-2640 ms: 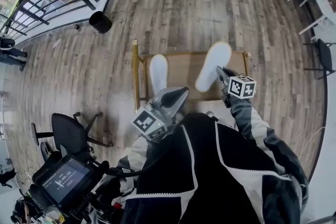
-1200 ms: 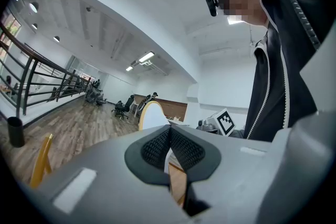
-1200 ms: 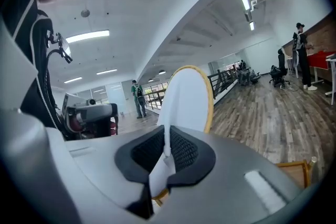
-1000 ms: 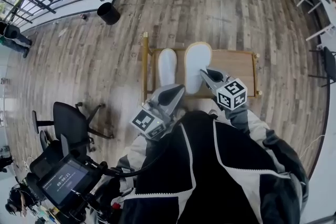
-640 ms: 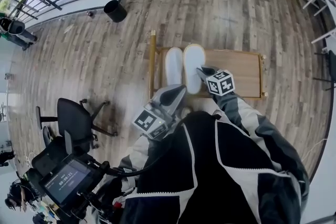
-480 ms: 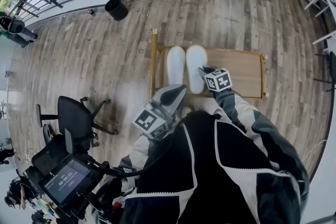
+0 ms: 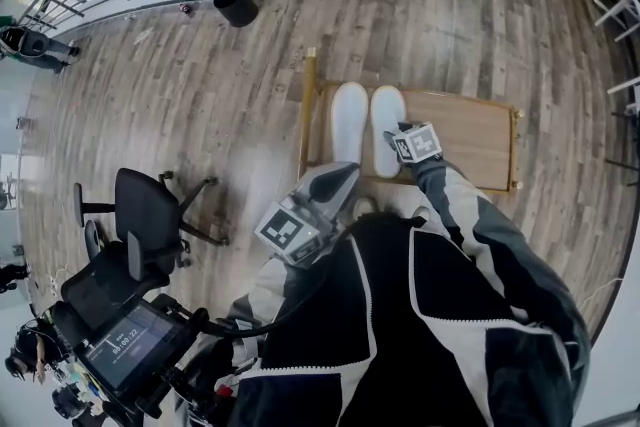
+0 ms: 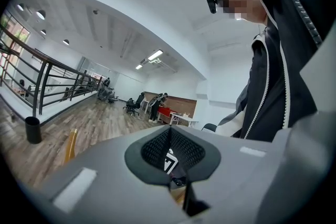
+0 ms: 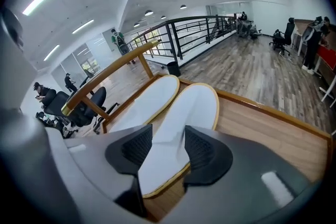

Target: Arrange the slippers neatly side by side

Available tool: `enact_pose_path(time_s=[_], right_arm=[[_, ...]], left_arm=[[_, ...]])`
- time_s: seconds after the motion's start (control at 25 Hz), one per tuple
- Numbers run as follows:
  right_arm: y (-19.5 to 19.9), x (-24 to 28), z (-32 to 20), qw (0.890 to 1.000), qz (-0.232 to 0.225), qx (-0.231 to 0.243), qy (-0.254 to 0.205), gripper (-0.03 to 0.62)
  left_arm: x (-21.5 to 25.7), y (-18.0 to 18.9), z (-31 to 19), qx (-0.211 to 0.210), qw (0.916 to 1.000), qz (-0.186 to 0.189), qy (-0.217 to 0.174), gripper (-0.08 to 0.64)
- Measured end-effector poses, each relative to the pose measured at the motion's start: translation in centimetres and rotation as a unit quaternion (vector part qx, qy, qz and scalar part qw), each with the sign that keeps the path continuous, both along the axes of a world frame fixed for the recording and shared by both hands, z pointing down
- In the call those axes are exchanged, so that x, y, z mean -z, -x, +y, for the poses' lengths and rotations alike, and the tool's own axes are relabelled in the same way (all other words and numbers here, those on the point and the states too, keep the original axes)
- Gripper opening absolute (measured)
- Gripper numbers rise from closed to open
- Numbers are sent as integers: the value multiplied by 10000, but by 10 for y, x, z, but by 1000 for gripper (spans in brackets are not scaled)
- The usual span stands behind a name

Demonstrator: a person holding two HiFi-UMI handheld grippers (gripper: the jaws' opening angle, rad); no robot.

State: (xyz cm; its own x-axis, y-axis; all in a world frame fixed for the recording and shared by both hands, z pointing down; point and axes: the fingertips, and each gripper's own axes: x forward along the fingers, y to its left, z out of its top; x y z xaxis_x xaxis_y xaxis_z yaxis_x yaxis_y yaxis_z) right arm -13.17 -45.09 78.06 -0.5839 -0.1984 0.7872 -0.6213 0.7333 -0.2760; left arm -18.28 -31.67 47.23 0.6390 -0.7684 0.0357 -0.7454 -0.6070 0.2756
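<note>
On a low wooden table [image 7: 465, 130], at its left end, a white left slipper [image 7: 348, 118] lies just beside the right slipper [image 7: 386, 115]. The right claw [image 7: 400, 135], its jaws just opened wide, straddles the right slipper's heel. The left claw [image 7: 343, 179] is closed and empty, off the table.

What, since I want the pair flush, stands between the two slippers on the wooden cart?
Nothing visible. The right slipper lies close beside the left slipper on the wooden cart, with only bare wood between them. The right claw, its jaws just opened, straddles the right slipper's heel without gripping it.
</note>
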Motion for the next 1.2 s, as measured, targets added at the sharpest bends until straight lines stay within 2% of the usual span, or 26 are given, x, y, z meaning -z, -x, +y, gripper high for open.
enact_pose_path(time_s=[0.48, 0.6, 0.72, 0.84, 0.96, 1.08, 1.2], right_arm=[[-7, 1, 4, 9997, -102, -214, 39, 189], [-13, 17, -1, 9986, -337, -390, -62, 188], [-16, 47, -3, 9949, -801, -510, -348, 165], [-23, 92, 0, 9841, -1382, -717, -860, 99], [-34, 145, 7, 9701, -1865, -780, -1341, 64], [-51, 196, 18, 9503, -2343, -746, -1911, 32], [-63, 245, 36, 9290, -2604, -497, -2582, 3]], left_arm=[[-3, 1, 1, -48, 10000, -14, -1, 20], [-2, -2, -1, -136, 9999, -35, -68, 20], [-2, -6, -1, -232, 9997, 6, -82, 20], [0, -11, 1, -332, 9994, 29, -129, 20], [3, -19, -1, -452, 9988, 41, -197, 20], [-1, -30, -7, -559, 9980, 44, -291, 20], [4, -36, -14, -585, 9975, 124, -378, 20]])
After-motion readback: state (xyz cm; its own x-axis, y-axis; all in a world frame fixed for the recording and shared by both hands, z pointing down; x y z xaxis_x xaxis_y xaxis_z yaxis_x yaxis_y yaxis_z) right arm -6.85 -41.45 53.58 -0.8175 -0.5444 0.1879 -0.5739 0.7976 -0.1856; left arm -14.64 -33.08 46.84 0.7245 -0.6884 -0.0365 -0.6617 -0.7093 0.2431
